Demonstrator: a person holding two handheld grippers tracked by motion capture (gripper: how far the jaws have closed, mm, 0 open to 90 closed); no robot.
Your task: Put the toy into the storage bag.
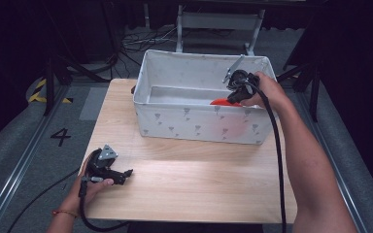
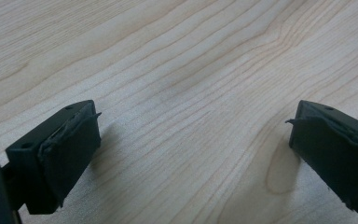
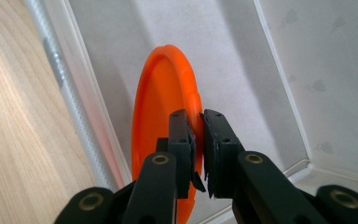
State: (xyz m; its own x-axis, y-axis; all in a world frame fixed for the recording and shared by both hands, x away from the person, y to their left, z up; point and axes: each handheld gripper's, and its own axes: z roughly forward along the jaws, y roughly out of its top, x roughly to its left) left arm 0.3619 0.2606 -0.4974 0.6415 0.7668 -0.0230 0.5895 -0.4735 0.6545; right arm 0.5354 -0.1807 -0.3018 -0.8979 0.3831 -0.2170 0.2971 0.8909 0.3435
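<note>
The right hand-held gripper (image 3: 199, 140) is pinching the orange plate (image 3: 161, 116) on edge inside the bin (image 1: 194, 124), release seemingly remaining, while the left hand-held gripper (image 2: 191, 154) is resting open on the tabletop (image 1: 194, 179).

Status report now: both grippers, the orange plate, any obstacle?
Right gripper shut on orange plate, held on edge inside white bin. Left gripper open, empty, over table. Nothing in the way.

Left hand (image 1: 93, 187): low at the near left, palm wrapped round its tool.
Left gripper (image 1: 126, 173): jaws spread wide, nothing between them.
Right arm (image 1: 303, 160): stretched far forward.
Right gripper (image 3: 198, 135): pointed downward, jaws nearly together.
</note>
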